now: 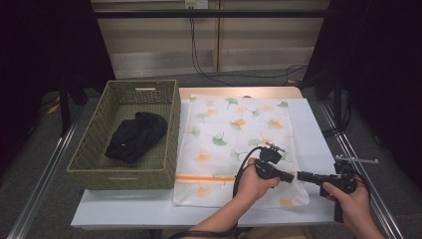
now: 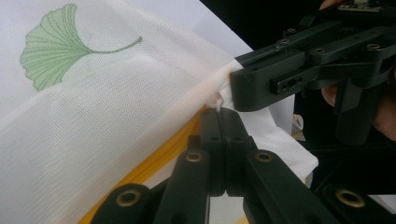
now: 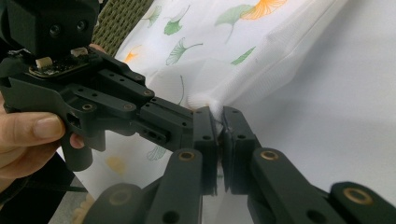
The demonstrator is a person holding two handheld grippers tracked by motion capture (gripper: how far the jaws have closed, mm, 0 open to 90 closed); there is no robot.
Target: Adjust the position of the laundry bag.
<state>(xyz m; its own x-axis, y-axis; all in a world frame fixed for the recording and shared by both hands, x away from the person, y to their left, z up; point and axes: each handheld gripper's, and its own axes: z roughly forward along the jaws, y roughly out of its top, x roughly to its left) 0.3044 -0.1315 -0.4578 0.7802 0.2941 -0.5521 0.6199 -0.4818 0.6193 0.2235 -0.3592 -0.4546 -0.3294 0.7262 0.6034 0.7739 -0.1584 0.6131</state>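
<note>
- I see a white mesh cloth bag with green and orange ginkgo-leaf print [image 1: 234,144] lying flat on the table.
- Its right edge bunches, pinched between both claws' closed tips; an orange stripe runs just below them.

Two handheld black claws, bare forearms, no sleeves.

Left claw [image 1: 291,176] and right claw [image 1: 300,176]: matt black, built of flat linked bars pinned with brass-coloured rivets and small dark screws. Blocky black housing with two round lenses and a small circuit board on the left one. Black cable looping from its grip. Thin grey plate atop the right one.
</note>
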